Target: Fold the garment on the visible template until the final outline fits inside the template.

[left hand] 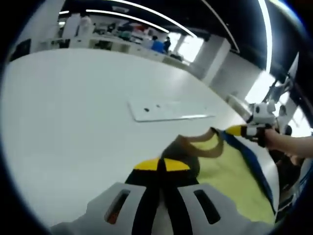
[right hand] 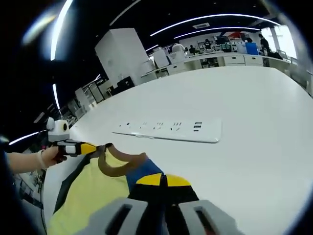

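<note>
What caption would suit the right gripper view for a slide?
Both grippers, right and left, hold a yellow shirt by its brown collar over a white table.

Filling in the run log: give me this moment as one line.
left gripper: shut on shirt | right gripper: shut on shirt | shirt: lifted at collar over white table | fold: not done

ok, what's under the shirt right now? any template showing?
Around the yellow shirt only the bare white table shows; no template outline is visible. Whatever lies directly beneath is covered by the fabric. Both grippers, left and right, are shut on the shirt's collar end.
</note>
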A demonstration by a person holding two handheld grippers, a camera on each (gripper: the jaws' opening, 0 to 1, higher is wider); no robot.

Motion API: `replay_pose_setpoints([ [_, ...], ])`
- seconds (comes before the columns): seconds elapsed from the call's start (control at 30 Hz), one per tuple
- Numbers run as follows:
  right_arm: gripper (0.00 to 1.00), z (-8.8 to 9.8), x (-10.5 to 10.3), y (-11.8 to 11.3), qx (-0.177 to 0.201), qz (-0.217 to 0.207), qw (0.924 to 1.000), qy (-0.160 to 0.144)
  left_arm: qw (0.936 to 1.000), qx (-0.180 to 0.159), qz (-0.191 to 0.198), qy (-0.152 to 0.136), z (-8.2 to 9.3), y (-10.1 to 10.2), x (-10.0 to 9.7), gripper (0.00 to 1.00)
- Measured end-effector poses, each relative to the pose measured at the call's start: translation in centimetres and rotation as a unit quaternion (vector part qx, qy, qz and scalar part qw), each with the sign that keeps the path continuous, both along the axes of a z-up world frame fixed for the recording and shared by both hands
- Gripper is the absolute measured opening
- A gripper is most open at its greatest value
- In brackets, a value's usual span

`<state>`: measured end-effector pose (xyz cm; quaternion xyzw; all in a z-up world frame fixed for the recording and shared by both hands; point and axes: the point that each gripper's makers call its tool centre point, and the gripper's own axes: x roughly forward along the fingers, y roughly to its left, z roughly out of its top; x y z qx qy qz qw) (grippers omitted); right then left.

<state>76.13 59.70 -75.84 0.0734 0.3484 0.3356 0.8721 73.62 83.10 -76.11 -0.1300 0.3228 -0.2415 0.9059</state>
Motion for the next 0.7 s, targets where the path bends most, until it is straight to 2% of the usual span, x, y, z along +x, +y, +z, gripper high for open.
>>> replay_pose_setpoints([
  [0.07,0.00,-0.2,-0.1,-0.2,-0.009,0.001,1.0000,0.001,1.0000,0.005,-0.001,-0.001,0.1,-0.1,0.0,0.00],
  [0.2,0.00,-0.1,0.1,-0.1,-0.003,-0.001,1.0000,0.004,0.9998,0.018,-0.008,-0.004,0.1,-0.2,0.2,0.00],
  [0.37,0.01,0.0,0.0,0.2,0.000,0.005,1.0000,0.001,0.9992,0.024,-0.021,-0.025,0.0,-0.5,0.3,0.02],
  [0.43,0.15,0.6,0.1,0.6,0.015,0.004,0.9999,-0.006,0.9984,0.017,-0.032,-0.043,0.6,-0.9,0.2,0.15],
  [0.47,0.25,0.7,-0.1,0.8,0.013,0.009,0.9998,-0.013,0.9984,0.015,-0.034,-0.042,0.8,-1.0,0.1,0.21],
  [0.57,0.43,0.8,-0.1,1.3,0.005,0.023,0.9993,-0.029,0.9969,0.027,-0.051,-0.053,1.0,-1.3,-0.1,0.37],
  [0.6,0.47,0.9,-0.4,1.5,0.005,0.029,0.9991,-0.032,0.9969,0.024,-0.055,-0.052,1.2,-1.5,-0.3,0.43],
  [0.7,0.58,1.1,-1.1,2.0,-0.001,0.041,0.9985,-0.037,0.9958,0.029,-0.069,-0.053,1.2,-1.7,-0.7,0.51],
])
